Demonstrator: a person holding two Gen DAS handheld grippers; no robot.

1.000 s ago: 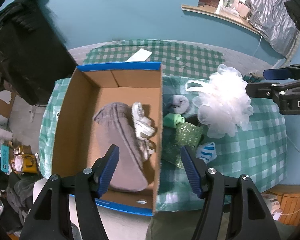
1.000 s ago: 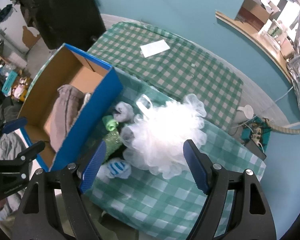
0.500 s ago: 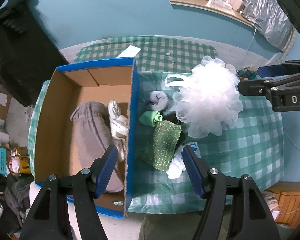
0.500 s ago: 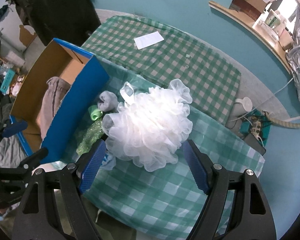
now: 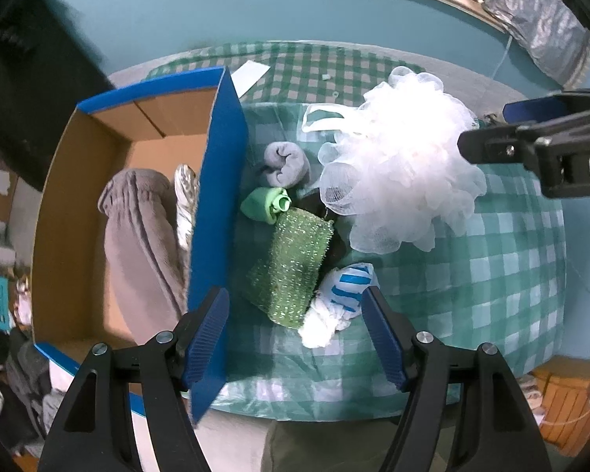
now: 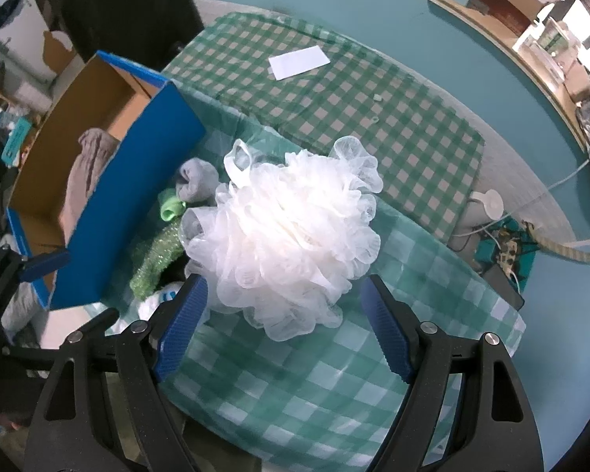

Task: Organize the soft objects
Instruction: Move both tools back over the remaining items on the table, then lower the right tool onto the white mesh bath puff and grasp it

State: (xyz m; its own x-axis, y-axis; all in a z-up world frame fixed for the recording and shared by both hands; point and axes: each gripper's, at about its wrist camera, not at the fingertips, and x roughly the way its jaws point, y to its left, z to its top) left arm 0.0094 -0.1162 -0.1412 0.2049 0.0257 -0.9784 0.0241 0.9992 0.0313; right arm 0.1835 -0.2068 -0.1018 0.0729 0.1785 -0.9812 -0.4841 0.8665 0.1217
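From the left wrist camera I see my left gripper (image 5: 295, 328) with its jaws apart and opening, nothing pressed between them. The green sparkly scrubber (image 5: 293, 265) lies just ahead of the fingers, between them in line of sight, its long axis running away from me and tilted slightly right. A blue-and-white striped cloth (image 5: 340, 299) touches its right side, a light green rolled cloth (image 5: 265, 204) and a grey rolled sock (image 5: 285, 165) lie beyond it. The blue-edged cardboard box (image 5: 216, 196) stands just left, holding a taupe fleece piece (image 5: 141, 236). Compared with a second ago, the box has slid left in view and the scrubber now sits centred between my fingers, larger.

From the right wrist camera, my right gripper (image 6: 283, 322) stands wide apart and empty. The white mesh bath pouf (image 6: 287, 236) lies directly ahead on the green checked cloth (image 6: 334, 385), its near edge between the fingertips, roundish with no clear long axis. My right hand is nearer to it; the left is nearer the scrubber. A second ago the pouf sat smaller and farther off; it now fills the gap.
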